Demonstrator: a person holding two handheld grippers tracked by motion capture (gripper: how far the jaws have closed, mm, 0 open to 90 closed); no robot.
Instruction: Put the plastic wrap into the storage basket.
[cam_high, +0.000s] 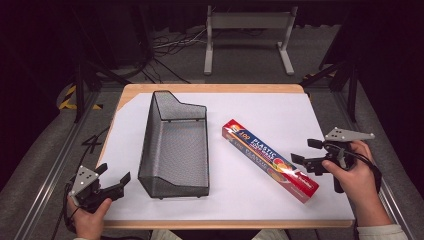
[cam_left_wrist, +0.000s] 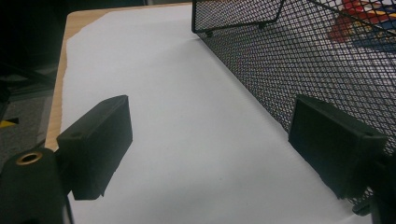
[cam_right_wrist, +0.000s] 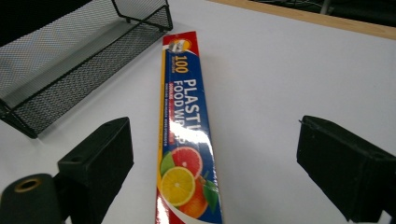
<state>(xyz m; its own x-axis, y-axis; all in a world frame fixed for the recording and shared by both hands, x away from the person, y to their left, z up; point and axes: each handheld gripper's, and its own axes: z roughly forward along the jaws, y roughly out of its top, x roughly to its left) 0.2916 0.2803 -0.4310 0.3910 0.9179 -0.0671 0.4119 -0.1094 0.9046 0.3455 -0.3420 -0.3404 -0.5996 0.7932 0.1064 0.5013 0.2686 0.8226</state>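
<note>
At the lower left of the high view, a hand grips the left gripper (cam_high: 114, 178), a black two-jaw tool with a grey three-cornered plate on top; its jaws stand wide apart and hold nothing, poised over the white sheet (cam_high: 260, 107) that covers most of the light wooden table (cam_high: 210, 88); in the left gripper view the same jaws rise from the bottom corners with bare white sheet between them, and the right-hand jaw sits just beside the mesh wall of the basket, though whether it touches cannot be told; moving toward the centre of the high view, the black wire-mesh basket (cam_high: 175, 145), a long open tray with one stepped higher end toward the top of the frame, rests on the sheet and is empty; right of centre lies the long red and blue cardboard box of plastic food wrap (cam_high: 269, 159), printed with citrus slices, lying flat and slanted from upper left to lower right, near the basket but apart from it; at the right of the frame a second hand holds the right gripper (cam_high: 303, 152), its jaws spread wide and empty, close to the lower end of the box; in the right gripper view the box runs up between the open jaws without touching either.
</note>
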